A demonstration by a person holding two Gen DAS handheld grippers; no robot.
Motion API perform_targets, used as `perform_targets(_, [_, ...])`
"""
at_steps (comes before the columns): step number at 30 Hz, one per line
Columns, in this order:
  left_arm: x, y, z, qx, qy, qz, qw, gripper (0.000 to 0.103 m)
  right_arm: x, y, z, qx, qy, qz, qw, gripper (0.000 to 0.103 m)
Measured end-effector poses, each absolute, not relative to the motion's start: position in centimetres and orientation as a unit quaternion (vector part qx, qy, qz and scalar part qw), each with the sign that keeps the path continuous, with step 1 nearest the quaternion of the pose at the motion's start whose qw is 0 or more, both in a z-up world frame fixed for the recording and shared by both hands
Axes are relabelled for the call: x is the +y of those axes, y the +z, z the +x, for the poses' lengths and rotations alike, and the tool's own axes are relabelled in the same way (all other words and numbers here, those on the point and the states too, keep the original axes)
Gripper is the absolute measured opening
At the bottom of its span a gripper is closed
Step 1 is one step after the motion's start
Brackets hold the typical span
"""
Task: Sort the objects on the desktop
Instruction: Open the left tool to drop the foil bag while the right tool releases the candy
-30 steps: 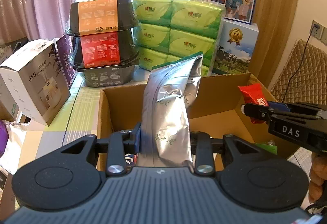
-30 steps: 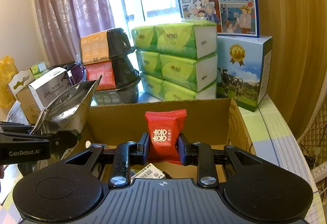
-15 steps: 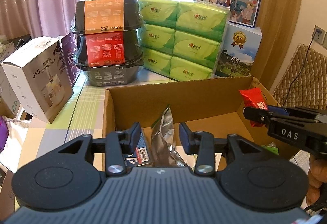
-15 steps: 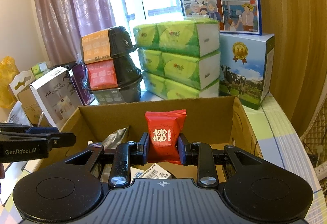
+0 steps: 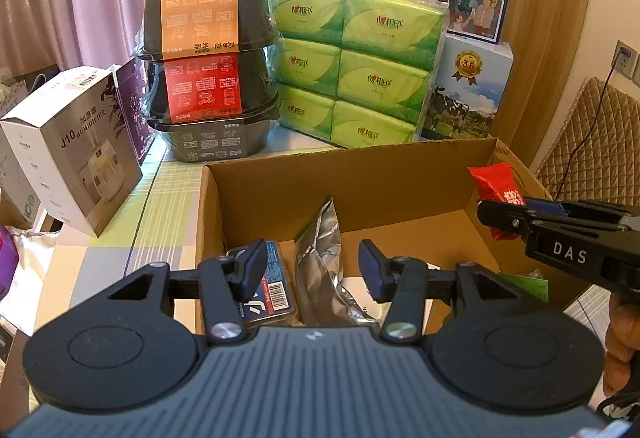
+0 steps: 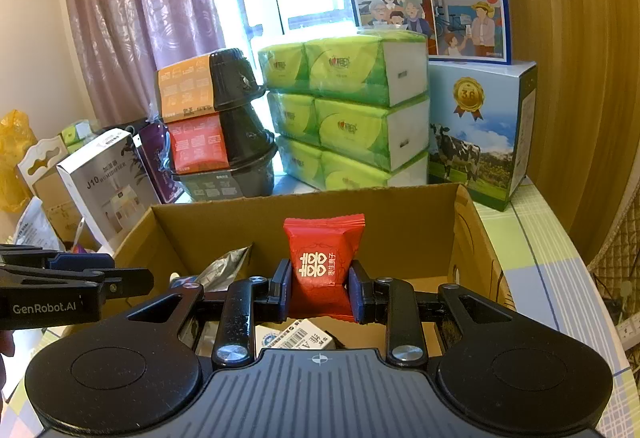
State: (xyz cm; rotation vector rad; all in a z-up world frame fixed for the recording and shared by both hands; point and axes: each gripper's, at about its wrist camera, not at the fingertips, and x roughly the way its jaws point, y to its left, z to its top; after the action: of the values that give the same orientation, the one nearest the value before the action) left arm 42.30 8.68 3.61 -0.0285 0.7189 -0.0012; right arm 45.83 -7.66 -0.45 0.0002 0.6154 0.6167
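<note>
An open cardboard box (image 5: 348, 174) (image 6: 312, 210) stands in front of both grippers. A silver foil pouch (image 5: 324, 262) (image 6: 224, 264) lies inside it, leaning near the left side, beside a dark flat pack with a barcode (image 5: 272, 286). My left gripper (image 5: 312, 270) hangs open above the box's near edge, nothing between its fingers. My right gripper (image 6: 320, 288) is shut on a red snack packet (image 6: 322, 258) (image 5: 498, 190), held upright over the right part of the box. A white labelled carton (image 6: 296, 336) lies under it.
Behind the box stand stacked black food bowls (image 5: 208, 74), green tissue packs (image 5: 352, 66) and a milk carton box (image 5: 464, 94). A white humidifier box (image 5: 76, 146) sits at the left. A person's hand (image 5: 620, 342) holds the right gripper. A quilted chair (image 5: 596, 142) is at the right.
My left gripper opened and let go of the silver foil pouch, which dropped into the box and now leans there. The right gripper kept hold of the red packet, barely moving.
</note>
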Motion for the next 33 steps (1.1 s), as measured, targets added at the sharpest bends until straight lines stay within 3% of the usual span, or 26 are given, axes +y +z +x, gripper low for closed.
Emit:
perform_targets(10, [8.72,3.46,42.25,0.353,0.002,-0.013,0.935,0.049,-7.87,-0.62,46.06,0.299,0.302,0.005,0.905,0.026])
perform_targets(11, [8.75,3.44,42.25,0.354,0.003,-0.013,0.935,0.051,-7.85,-0.65,46.13,0.301,0.306,0.006,0.903,0.028])
perform_targets(13, [8.8,3.39,42.23,0.353,0.008,-0.011,0.935,0.067,-7.93,-0.77,46.2,0.302,0.304,0.012,0.903,0.054])
perform_targets(19, [9.12,3.52,42.07,0.344,0.014,-0.014,0.939,0.082,-8.03,-0.8,46.31,0.306,0.305,0.017,0.902,0.057])
perform_targets(26, [9.05,3.43,42.03,0.344,0.015,-0.012,0.939,0.091,-7.96,-0.96,46.29,0.309,0.302,0.013,0.902,0.058])
perform_targets(29, [8.98,3.38,41.91,0.339,0.019,-0.004,0.941,0.101,-8.09,-1.1,46.38,0.311,0.298,0.012,0.902,0.067])
perform_targets(31, [9.02,3.33,41.91,0.339,0.023,0.001,0.94,0.101,-8.19,-1.17,46.38,0.311,0.294,0.012,0.904,0.08])
perform_targets(33, [9.09,3.26,41.93,0.34,0.026,0.005,0.94,0.101,-8.25,-1.19,46.34,0.31,0.293,0.01,0.904,0.084])
